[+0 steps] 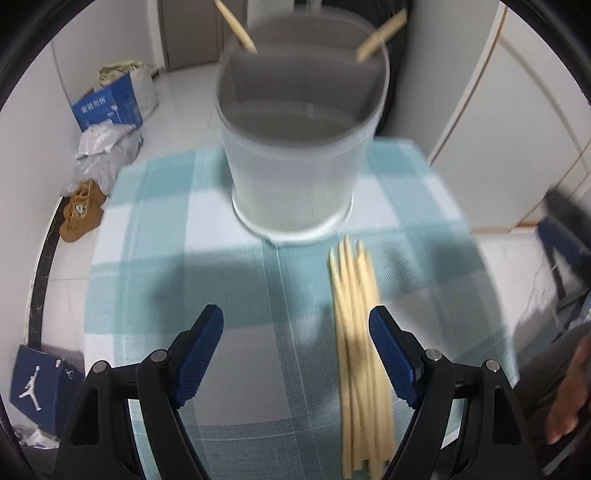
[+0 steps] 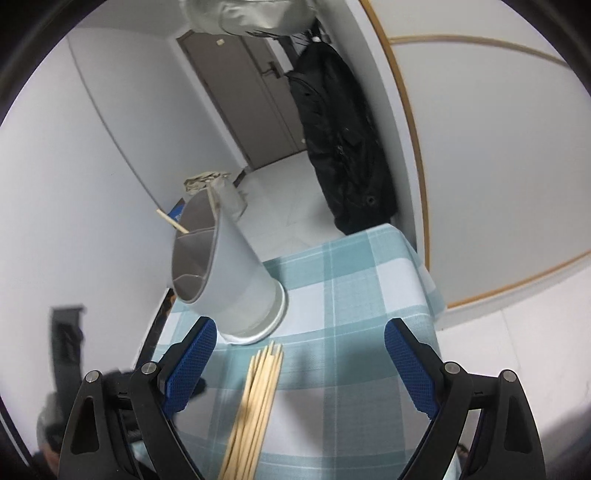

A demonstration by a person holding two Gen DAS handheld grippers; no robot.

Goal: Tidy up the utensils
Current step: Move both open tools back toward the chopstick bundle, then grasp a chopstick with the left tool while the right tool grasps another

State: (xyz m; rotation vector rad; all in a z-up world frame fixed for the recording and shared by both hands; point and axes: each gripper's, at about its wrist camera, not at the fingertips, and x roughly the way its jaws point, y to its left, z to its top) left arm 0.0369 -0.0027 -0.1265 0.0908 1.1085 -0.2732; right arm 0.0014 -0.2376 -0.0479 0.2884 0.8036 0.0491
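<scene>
A grey divided utensil holder (image 1: 295,147) stands on the blue-checked tablecloth (image 1: 166,240), with two wooden chopsticks (image 1: 380,35) leaning in its far compartment. A bundle of several wooden chopsticks (image 1: 356,332) lies flat in front of the holder. My left gripper (image 1: 297,326) is open and empty, the bundle just inside its right finger. In the right wrist view the holder (image 2: 229,273) stands ahead to the left and the bundle (image 2: 255,402) lies between the fingers. My right gripper (image 2: 301,338) is open and empty above it.
The small table ends close behind the holder and at the right edge (image 2: 432,295). On the floor to the left are a blue box (image 1: 107,107), plastic bags, brown shoes (image 1: 79,214). A black coat (image 2: 343,140) hangs by the door.
</scene>
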